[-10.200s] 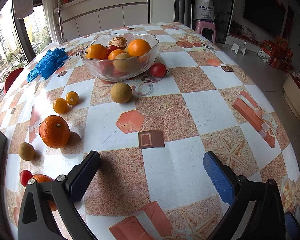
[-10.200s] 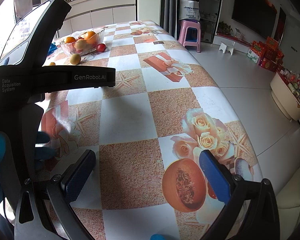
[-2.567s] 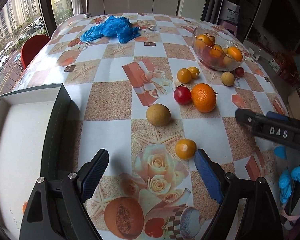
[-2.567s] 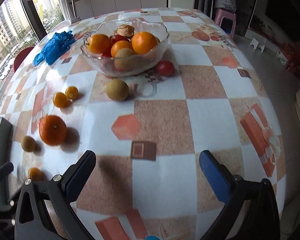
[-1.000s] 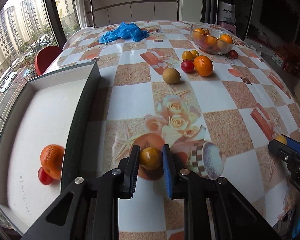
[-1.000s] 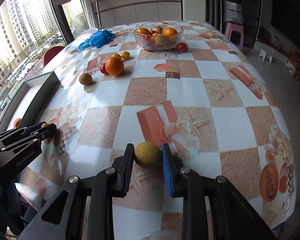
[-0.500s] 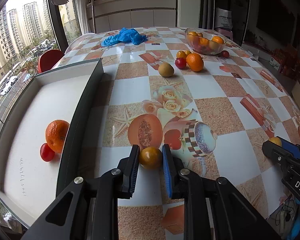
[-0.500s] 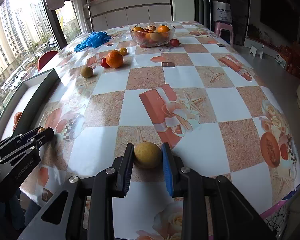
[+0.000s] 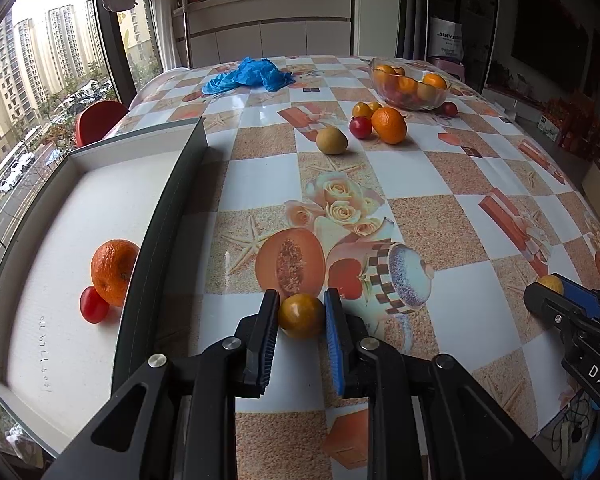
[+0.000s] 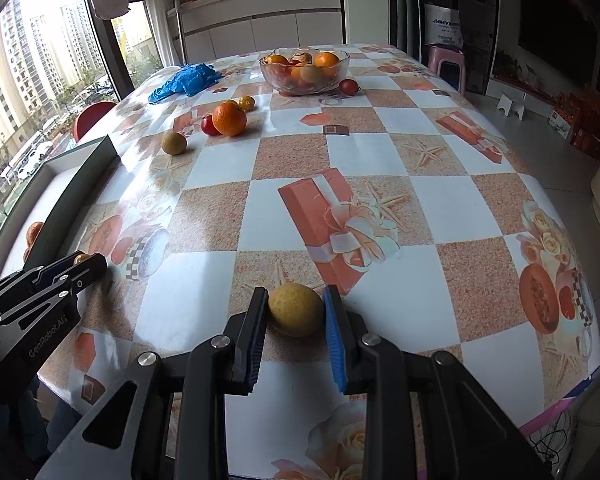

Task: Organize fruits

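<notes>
Change: since a moment ago we see both claws keep their grips; the table [image 9: 440,216] pattern has slid a little under them.
Left claw [image 9: 301,316]: we have it clamped on a small orange fruit [image 9: 300,315].
Right claw [image 10: 296,312]: we have it closed on a round yellow fruit [image 10: 295,310].
Tray [image 9: 168,208]: left of our left claw, holding a mandarin [image 9: 114,266] touching a cherry tomato [image 9: 93,310].
Glass bowl [image 10: 304,82]: far ahead of our right claw, heaped with fruit.
</notes>
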